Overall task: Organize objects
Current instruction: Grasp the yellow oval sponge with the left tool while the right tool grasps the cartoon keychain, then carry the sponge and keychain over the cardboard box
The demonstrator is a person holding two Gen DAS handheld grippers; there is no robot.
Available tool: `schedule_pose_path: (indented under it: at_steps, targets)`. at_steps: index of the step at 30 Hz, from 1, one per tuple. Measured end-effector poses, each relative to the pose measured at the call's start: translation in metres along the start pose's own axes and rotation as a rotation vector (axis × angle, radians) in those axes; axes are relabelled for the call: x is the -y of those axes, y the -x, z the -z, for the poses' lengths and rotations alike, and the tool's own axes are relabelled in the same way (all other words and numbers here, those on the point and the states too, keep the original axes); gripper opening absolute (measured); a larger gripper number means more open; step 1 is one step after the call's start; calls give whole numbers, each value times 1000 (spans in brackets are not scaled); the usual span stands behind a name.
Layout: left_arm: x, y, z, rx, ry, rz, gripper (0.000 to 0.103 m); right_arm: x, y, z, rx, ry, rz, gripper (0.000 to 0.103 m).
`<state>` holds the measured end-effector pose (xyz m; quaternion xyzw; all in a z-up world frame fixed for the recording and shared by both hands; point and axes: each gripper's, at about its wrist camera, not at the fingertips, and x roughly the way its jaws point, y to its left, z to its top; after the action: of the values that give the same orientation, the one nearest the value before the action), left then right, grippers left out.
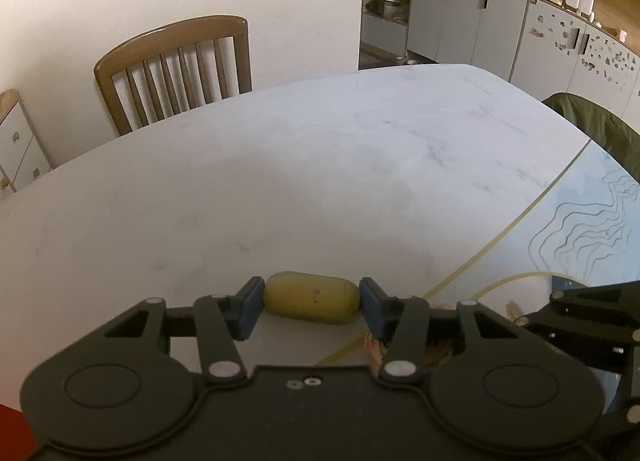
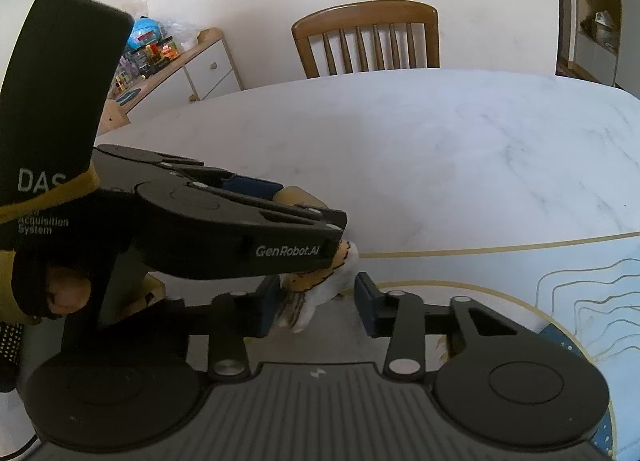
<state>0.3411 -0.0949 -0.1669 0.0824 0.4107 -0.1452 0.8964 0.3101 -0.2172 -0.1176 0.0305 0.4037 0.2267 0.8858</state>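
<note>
The white marble-patterned table top [image 1: 320, 165] is bare across its far half. A brown wooden slat-back chair [image 1: 176, 73] stands at the far edge, grey cupboards [image 1: 472, 17] line the wall beyond, and a dark green garment [image 1: 600, 129] hangs at the table's right side. A pale blue mat with gold contour lines [image 1: 592, 221] covers the near right corner of the table.

Left gripper [image 1: 312, 303]: jaws narrowed onto a smooth yellow oblong object [image 1: 312, 297], one blue pad at each end — it is clamped crosswise, low over the table near the mat's gold border.

Right gripper [image 2: 316, 307]: jaws about half open. Between them lies a small white-and-tan soft toy with dark stitching [image 2: 316, 297], against the left pad; the right pad stands clear of it. The left gripper's black body crosses directly over the toy in the right wrist view and hides its upper part. A gloved hand [image 2: 60, 293] holds that tool at the left.
</note>
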Motion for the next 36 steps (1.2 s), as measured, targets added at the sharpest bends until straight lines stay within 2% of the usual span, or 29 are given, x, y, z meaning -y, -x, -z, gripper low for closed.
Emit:
schedule_pose_path:
  at_steps: [11,22,36]
  targets:
    - [-2,28,-2,13,44,4,51,1,11,-8,6,-3,9,33]
    - [-19,83,-3,50,106,-3,51,-14,59,-14,47,30,-17,31]
    - [-37,182,18,85,141,-42,51,-77,122,-23,93,105,-90,31]
